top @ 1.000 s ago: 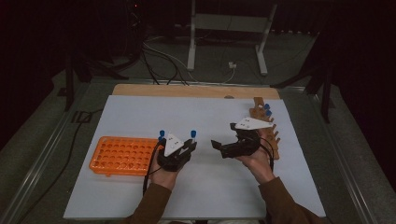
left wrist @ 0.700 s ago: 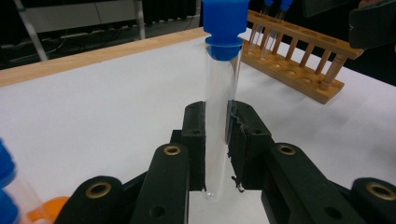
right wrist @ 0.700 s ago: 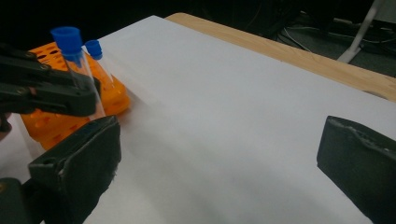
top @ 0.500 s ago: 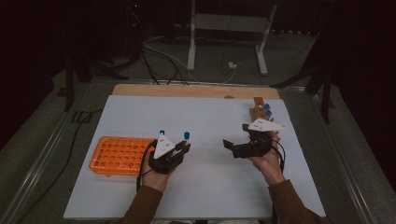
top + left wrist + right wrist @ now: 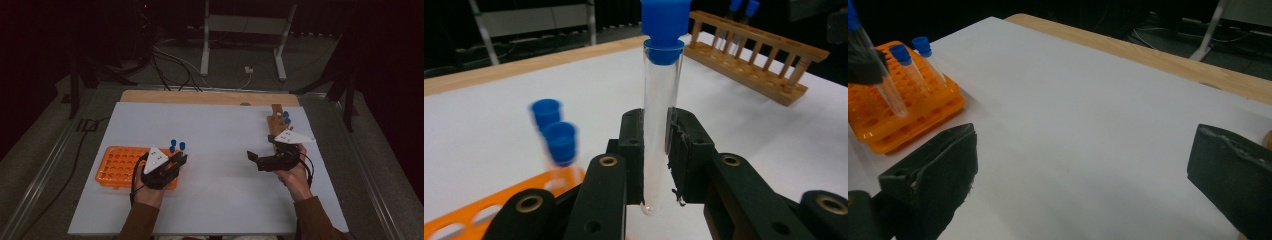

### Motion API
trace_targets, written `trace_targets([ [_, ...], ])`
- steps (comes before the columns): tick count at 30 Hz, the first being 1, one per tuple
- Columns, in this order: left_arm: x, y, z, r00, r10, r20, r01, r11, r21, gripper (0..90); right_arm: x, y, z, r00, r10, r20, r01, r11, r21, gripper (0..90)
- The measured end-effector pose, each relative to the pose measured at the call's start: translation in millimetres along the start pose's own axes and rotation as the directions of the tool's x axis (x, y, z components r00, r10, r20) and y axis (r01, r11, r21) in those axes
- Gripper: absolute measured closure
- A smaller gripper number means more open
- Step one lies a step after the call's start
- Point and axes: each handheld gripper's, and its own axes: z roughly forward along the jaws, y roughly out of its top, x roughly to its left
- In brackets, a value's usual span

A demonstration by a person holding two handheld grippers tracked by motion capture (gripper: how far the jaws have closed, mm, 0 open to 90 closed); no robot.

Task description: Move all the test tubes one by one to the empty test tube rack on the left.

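Note:
A clear test tube (image 5: pixel 662 120) with a blue cap stands upright between the pads of my left gripper (image 5: pixel 656 130), which is shut on it. In the high view that gripper (image 5: pixel 180 159) hovers at the right end of the orange tube rack (image 5: pixel 117 167), with the tube's cap (image 5: pixel 182 146) sticking up. Two more blue-capped tubes (image 5: pixel 555 135) stand in the rack's end holes. My right gripper (image 5: pixel 255 160) is over the white sheet at the right, its jaws wide apart with nothing between them (image 5: pixel 1083 150).
A wooden tube rack (image 5: pixel 276 122) with blue-capped tubes (image 5: pixel 286 116) stands at the back right, just behind my right hand. The white sheet (image 5: pixel 220 130) covers the table, with a wooden strip (image 5: pixel 200 96) along its far edge. Cables and a stand lie on the floor beyond.
My left gripper has carried the tube leftward to the orange rack's end. My right gripper has drifted right, away from the middle of the sheet.

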Motion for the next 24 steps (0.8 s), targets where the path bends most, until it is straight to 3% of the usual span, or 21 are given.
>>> trace_targets([
  [17,16.8,-16.7,-4.1,0.9939,0.013,-0.11,-0.01,0.9997,0.022,77.9,-4.3,-3.0,-5.0,0.9999,0.013,0.002,-0.013,1.0,-0.013,0.1],
  [24,16.1,-25.5,5.2,0.9923,0.037,-0.118,-0.023,0.9925,0.12,77.9,-3.8,-3.9,-5.2,0.9999,0.01,-0.002,-0.01,1.0,-0.01,0.1],
])
